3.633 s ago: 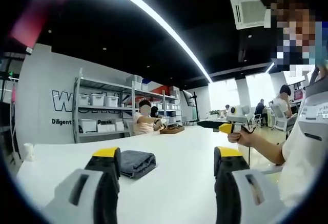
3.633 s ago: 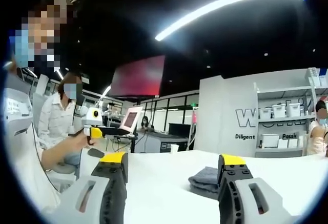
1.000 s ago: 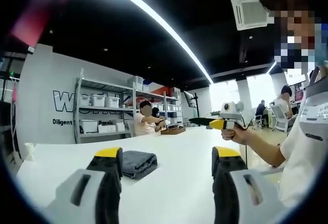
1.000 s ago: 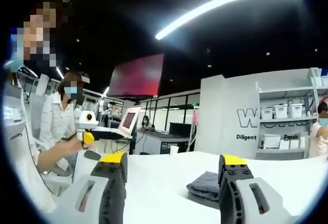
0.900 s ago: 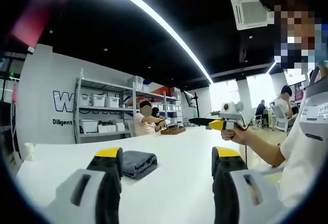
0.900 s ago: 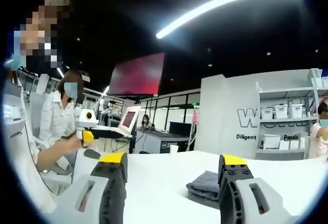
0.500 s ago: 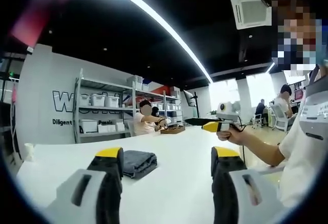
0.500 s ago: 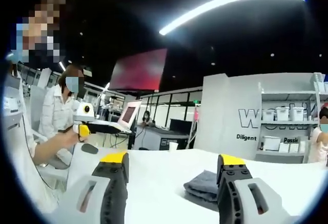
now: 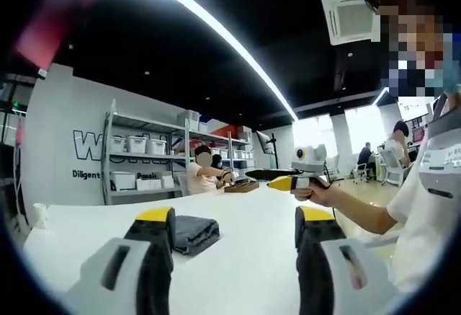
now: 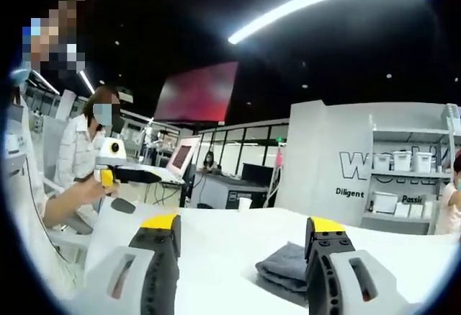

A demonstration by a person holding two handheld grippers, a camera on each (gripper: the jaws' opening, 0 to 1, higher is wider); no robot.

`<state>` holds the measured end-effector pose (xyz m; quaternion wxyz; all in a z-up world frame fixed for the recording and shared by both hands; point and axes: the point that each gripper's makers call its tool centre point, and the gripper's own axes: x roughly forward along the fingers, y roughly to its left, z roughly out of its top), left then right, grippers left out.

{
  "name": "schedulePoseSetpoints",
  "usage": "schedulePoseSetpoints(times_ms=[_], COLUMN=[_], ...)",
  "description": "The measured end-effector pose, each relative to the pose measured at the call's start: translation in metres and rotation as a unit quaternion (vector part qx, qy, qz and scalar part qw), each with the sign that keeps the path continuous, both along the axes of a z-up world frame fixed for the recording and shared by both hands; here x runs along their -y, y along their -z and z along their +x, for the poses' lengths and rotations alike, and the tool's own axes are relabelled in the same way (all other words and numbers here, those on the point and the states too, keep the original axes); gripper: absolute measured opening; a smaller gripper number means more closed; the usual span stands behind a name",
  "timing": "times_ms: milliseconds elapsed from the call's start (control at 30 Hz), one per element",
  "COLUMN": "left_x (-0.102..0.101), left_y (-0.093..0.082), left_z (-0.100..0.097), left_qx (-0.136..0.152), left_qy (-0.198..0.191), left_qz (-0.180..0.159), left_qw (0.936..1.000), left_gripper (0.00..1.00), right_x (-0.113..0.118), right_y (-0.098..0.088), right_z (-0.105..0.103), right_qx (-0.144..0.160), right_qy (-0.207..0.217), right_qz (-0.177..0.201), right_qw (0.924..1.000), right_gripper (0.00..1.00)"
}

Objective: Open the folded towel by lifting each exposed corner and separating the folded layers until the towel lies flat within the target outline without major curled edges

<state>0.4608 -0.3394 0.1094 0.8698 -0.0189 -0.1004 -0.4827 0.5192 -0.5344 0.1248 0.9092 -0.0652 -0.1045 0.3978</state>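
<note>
On white table — folded towel, untouched.

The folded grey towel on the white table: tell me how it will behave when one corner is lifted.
The towel is soft cloth stacked in layers with rounded edges, so a lifted corner will probably droop and peel off one layer. It looks light, so the whole stack may drag across the smooth table. It is unlikely to roll or break.

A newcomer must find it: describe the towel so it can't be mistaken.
Start at the wide white table. The towel lies on it just past the left gripper, whose jaws stand open: a dark grey, thickly folded bundle, the one dark soft thing on the white top.
</note>
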Motion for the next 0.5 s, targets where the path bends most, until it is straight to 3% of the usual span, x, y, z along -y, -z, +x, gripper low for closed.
schedulePoseSetpoints(times_ms=[133, 233, 500], left_x=[-0.001, 0.0, -0.002], left_y=[0.001, 0.002, 0.0], left_z=[0.0, 0.001, 0.001], left_qx=[-0.001, -0.003, 0.0], left_qy=[0.0, 0.0, -0.002], left_qz=[-0.001, 0.001, -0.004], left_qw=[1.0, 1.0, 1.0], left_gripper=[0.67, 0.67, 0.66], right_x=[-0.004, -0.008, -0.006], right_y=[-0.002, -0.007, -0.006], right_z=[0.006, 0.011, 0.03], right_qx=[0.0, -0.006, -0.007], right_qy=[-0.005, -0.018, -0.012], right_qz=[0.0, 0.022, 0.02], right_qw=[1.0, 0.9996, 0.9997], right_gripper=[0.68, 0.68, 0.68])
